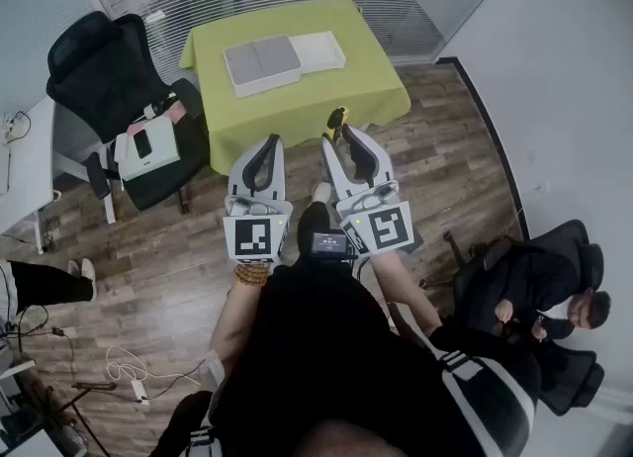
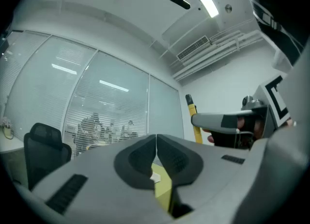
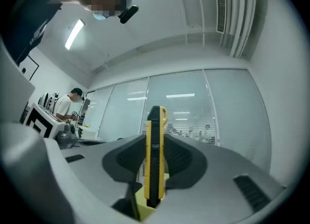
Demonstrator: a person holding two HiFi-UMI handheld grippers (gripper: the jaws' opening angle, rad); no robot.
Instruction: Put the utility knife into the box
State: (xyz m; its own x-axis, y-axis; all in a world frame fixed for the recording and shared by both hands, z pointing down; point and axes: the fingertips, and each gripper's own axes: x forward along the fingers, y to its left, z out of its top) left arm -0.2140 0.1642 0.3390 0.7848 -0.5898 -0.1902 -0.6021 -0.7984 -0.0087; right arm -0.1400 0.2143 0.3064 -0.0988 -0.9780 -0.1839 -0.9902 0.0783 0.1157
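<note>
Holding the utility knife (image 3: 155, 160) upright, pinched by its flat sides in the right claw (image 1: 341, 138), short of the green desk (image 1: 297, 109) and its grey box (image 1: 262, 61), left claw (image 2: 156, 152) closed on nothing; likely light, rigid, slick plastic, best gripped mid-handle.

Utility knife (image 3: 155, 160): yellow body, black centre strip. Tablecloth (image 1: 376, 79) lime green, box (image 1: 262, 61) pale grey, floor (image 1: 158, 247) brown wood planks. Left gripper (image 1: 269, 144) and right gripper (image 1: 338, 137) light grey, black pads, black-and-white square markers.
</note>
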